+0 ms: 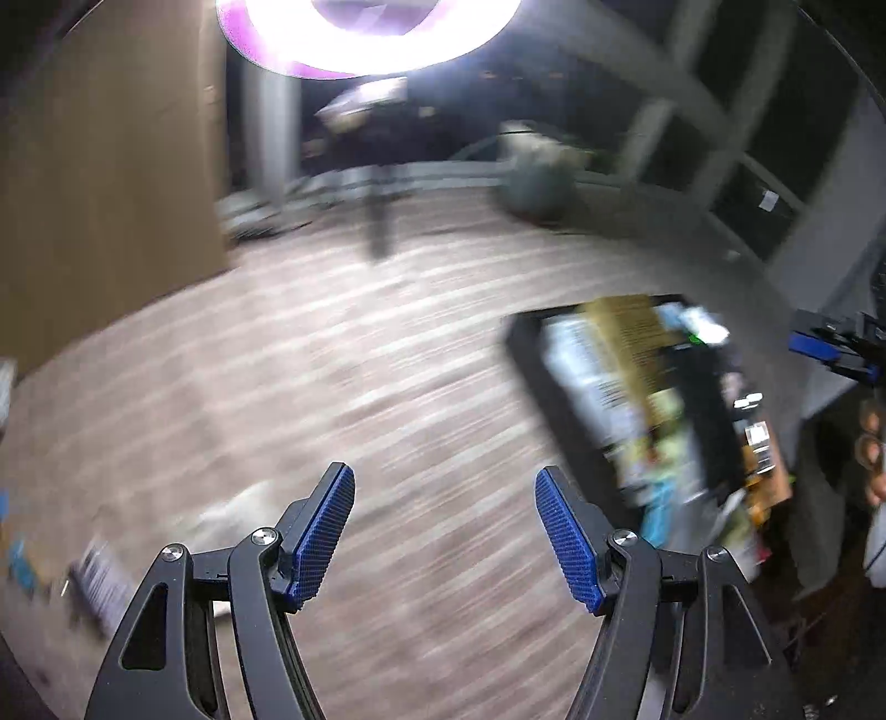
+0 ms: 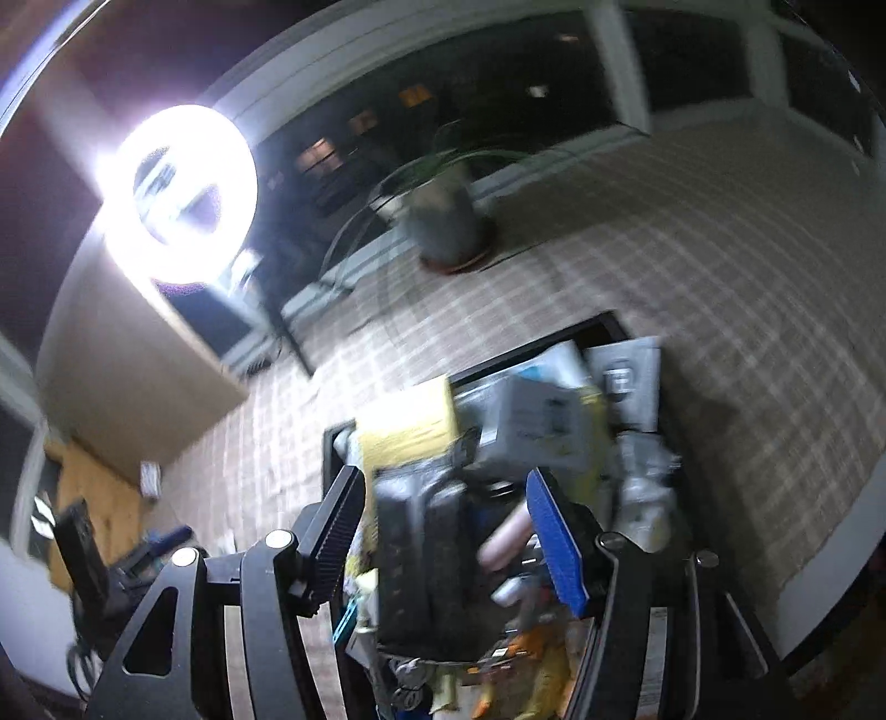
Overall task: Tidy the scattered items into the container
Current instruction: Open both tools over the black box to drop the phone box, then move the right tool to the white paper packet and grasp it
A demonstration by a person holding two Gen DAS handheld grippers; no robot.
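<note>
In the left wrist view, the left gripper [image 1: 444,534] stands released, its blue pads wide apart with nothing between them, over a blurred wood-grain floor [image 1: 343,354]. The black container [image 1: 526,365] sits at the right of the frame, crammed with boxes and packets, a yellow-brown packet [image 1: 637,338] lying on top. A few scattered items [image 1: 97,576] lie blurred at the lower left. A ring light [image 1: 365,33] glares at the top. In the right wrist view, the right gripper [image 2: 448,537] hangs over the container [image 2: 603,324], centre and lower frame. A dark boxy item [image 2: 426,565] shows between its fingers, but blur hides whether the pads press it, so I cannot tell if it is grasped. A potted plant [image 2: 448,221] stands upper centre.
</note>
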